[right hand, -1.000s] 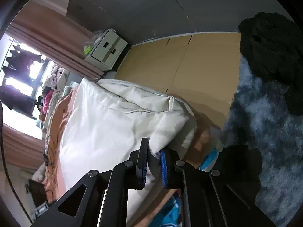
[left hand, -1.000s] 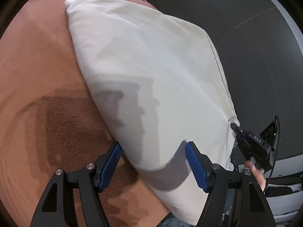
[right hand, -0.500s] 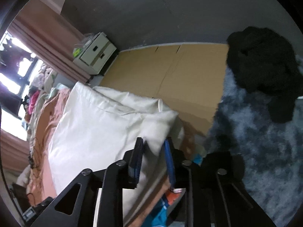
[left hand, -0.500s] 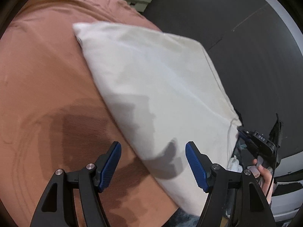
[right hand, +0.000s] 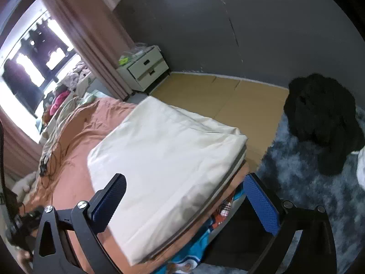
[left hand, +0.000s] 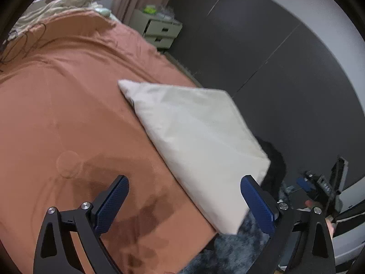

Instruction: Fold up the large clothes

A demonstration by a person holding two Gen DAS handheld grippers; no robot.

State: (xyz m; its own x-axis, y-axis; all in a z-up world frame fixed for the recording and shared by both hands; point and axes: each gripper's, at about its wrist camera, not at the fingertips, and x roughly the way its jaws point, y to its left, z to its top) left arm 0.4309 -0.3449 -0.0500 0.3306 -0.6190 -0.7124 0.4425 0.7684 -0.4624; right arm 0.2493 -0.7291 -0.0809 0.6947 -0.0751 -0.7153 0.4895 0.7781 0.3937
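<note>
A cream folded cloth point(left hand: 196, 137) lies as a thick flat rectangle near the corner of a bed with a rust-brown sheet point(left hand: 63, 118). In the right wrist view the same folded cloth point(right hand: 164, 159) shows stacked layers along its near edge. My left gripper point(left hand: 183, 194) hangs above the bed, jaws opening wide, with nothing between the blue pads. My right gripper point(right hand: 184, 196) is likewise lifted clear of the cloth, jaws opening wide and holding nothing. The right gripper point(left hand: 319, 189) also appears at the lower right of the left wrist view.
A white nightstand point(right hand: 143, 68) stands by pink curtains point(right hand: 95, 36). A black garment point(right hand: 324, 123) lies on a shaggy blue-grey rug point(right hand: 308, 182) beside cardboard flooring point(right hand: 228, 96). Cables point(right hand: 52, 157) and piled clothes point(right hand: 66, 91) sit at the bed's far end. Colourful fabric point(right hand: 205, 235) hangs below the bed edge.
The right gripper let go of the cloth's corner and opened wide. The left gripper also widened. Both rose and drew back, so the folded cloth now lies smaller and free on the bed.
</note>
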